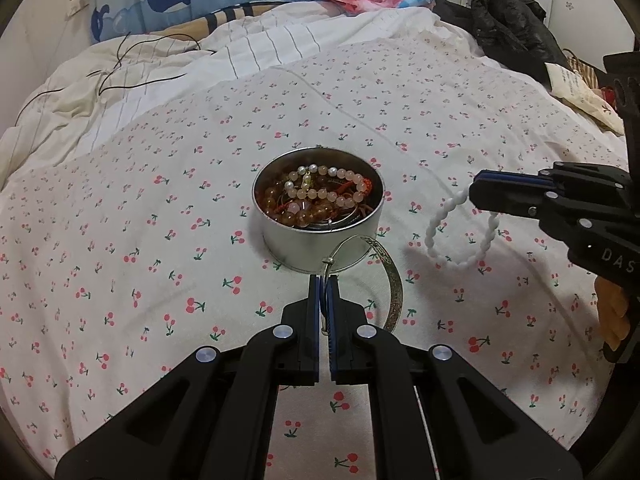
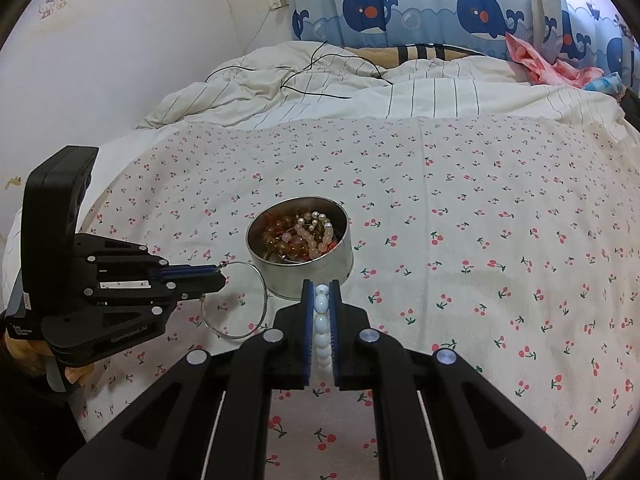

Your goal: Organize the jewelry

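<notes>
A round metal tin (image 1: pixel 320 240) (image 2: pixel 320 276) stands on the cherry-print bedspread, filled with beaded bracelets (image 1: pixel 320 196) (image 2: pixel 304 236) in amber, pink and pearl. My left gripper (image 1: pixel 325 280) (image 2: pixel 218 274) is shut on a thin silver bangle (image 1: pixel 390 276) (image 2: pixel 262 296), which hangs just in front of the tin's near wall. My right gripper (image 2: pixel 321 286) (image 1: pixel 472 192) is shut on a white bead bracelet (image 2: pixel 321 320) (image 1: pixel 456 236); its loop dangles above the bedspread to the right of the tin.
The cherry-print bedspread (image 1: pixel 160 200) (image 2: pixel 480 240) spreads all around the tin. A rumpled striped duvet (image 2: pixel 360 92) with a black cable (image 2: pixel 312 76) lies behind. Dark clothing (image 1: pixel 508 20) and a paper bag (image 1: pixel 576 88) sit at the far right. A whale-print curtain (image 2: pixel 440 8) hangs at the back.
</notes>
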Available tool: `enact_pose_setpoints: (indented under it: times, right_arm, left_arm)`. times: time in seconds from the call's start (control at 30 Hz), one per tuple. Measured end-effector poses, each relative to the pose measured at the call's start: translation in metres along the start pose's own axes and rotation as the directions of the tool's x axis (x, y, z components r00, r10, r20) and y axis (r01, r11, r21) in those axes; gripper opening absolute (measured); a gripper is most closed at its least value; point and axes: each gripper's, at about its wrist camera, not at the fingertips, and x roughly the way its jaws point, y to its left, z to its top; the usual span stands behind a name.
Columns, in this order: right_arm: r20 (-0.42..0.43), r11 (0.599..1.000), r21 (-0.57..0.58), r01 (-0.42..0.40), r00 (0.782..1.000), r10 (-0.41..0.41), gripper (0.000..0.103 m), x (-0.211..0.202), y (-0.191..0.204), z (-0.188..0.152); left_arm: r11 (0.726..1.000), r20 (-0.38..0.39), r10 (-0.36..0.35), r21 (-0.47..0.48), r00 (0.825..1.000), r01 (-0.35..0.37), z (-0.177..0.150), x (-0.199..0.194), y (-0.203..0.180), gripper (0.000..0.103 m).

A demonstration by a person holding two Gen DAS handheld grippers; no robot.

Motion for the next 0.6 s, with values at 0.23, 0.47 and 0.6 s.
enact_pose_setpoints:
  times: [0.23, 0.47, 0.6]
  right_arm:
    - [0.008, 1.0, 0.018, -0.017, 1.0, 0.017, 0.008, -0.003, -0.001, 0.001]
    - [-0.014, 0.999, 0.029, -0.034, 0.999, 0.034, 0.008, 0.0, -0.004, 0.0]
    - [-0.081, 0.998, 0.054, 0.013, 0.997, -0.009, 0.008, 0.014, -0.013, -0.005]
  left_arm:
    - [1.0, 0.016, -0.004, 0.009, 1.0, 0.004, 0.001, -0.005, -0.002, 0.003]
    - [1.0, 0.02, -0.004, 0.018, 1.0, 0.003, 0.002, -0.006, -0.003, 0.003]
    - [1.0, -0.002, 0.002, 0.015, 1.0, -0.002, 0.001, 0.002, -0.002, 0.003]
